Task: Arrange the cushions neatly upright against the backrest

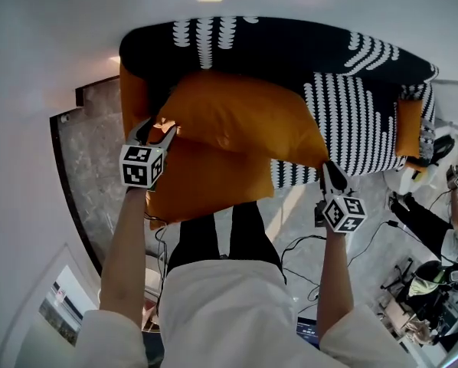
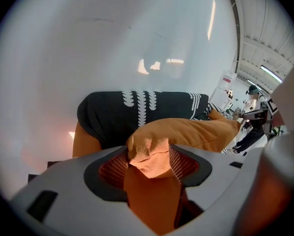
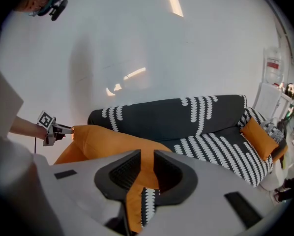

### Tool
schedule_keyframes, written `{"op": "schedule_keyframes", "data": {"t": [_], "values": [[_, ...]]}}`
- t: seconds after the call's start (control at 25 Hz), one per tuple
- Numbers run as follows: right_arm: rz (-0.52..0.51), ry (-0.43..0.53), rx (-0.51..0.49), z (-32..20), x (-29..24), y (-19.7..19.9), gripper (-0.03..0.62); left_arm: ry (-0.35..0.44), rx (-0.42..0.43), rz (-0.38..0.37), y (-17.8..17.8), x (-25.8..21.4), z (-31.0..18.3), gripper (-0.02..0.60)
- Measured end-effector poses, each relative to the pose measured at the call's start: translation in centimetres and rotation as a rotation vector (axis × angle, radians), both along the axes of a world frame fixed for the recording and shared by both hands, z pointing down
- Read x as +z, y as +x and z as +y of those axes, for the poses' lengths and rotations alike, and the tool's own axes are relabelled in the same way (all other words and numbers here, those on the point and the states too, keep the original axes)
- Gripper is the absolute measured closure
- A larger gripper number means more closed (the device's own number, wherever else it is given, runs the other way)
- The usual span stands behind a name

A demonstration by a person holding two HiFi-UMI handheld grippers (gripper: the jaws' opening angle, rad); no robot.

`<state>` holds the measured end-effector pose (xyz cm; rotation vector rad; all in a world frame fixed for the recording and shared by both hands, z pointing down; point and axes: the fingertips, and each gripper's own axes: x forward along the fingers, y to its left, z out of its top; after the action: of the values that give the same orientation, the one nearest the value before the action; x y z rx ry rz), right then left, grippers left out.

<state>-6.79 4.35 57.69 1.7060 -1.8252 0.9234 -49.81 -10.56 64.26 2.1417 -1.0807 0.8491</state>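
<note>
While the left gripper has its jaws spread wide, a bunched corner of the large orange cushion sits loosely between its two red mesh pads, with bare mesh showing on either side of the fabric. The right gripper has its jaws only a narrow slit apart. The cushion's opposite corner fills that slit, and the striped seat shows just below it. Each of the two grippers carries one marker cube, the left one and the right one.

In the head view, the cushion stretches between the two grippers across the left half of the sofa. Its far edge lies toward the black backrest, and it leans rather than standing upright. A second large orange cushion lies partly under it and hangs over the seat's front edge toward the person. A third, smaller orange cushion stands at the sofa's right end, well apart from the other two. That makes three cushions on one sofa, which is black with rows of white scallop stripes. An orange panel shows at the sofa's left end, and I cannot tell whether it is an arm or another cushion.

Cables trail over the pale floor beside the person's black trousers.
</note>
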Motion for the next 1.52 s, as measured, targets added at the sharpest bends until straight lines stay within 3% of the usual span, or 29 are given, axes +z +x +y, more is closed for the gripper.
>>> {"op": "schedule_keyframes", "data": {"t": [0.12, 0.2, 0.32, 0.48, 0.76, 1.0, 1.28, 1.52], "values": [[-0.004, -0.012, 0.004, 0.3, 0.2, 0.8, 0.428, -0.013, 0.016, -0.009, 0.6, 0.1, 0.2, 0.328], [-0.001, -0.026, -0.012, 0.3, 0.6, 0.9, 0.389, -0.016, 0.024, -0.015, 0.8, 0.2, 0.2, 0.342], [0.013, -0.066, -0.049, 0.6, 2.0, 0.3, 0.331, -0.014, 0.029, -0.021, 0.8, 0.3, 0.4, 0.404], [0.014, -0.127, -0.064, 0.8, 4.2, 0.4, 0.309, -0.012, 0.022, -0.041, 0.8, 0.3, 0.7, 0.436], [-0.017, -0.181, -0.052, 0.7, 6.6, 1.1, 0.31, -0.032, -0.013, -0.076, 1.3, 0.5, 1.2, 0.483], [-0.084, -0.219, -0.034, 0.8, 7.6, 1.0, 0.312, -0.046, -0.047, -0.094, 1.2, 0.5, 1.8, 0.486], [-0.084, -0.222, -0.086, -0.1, 7.4, -0.1, 0.455, -0.052, -0.07, -0.1, 1.8, 0.2, 2.1, 0.509], [-0.066, -0.121, -0.087, -3.1, 4.3, 0.5, 0.517, -0.005, -0.108, -0.045, 1.9, -2.3, 1.0, 0.525]]}}
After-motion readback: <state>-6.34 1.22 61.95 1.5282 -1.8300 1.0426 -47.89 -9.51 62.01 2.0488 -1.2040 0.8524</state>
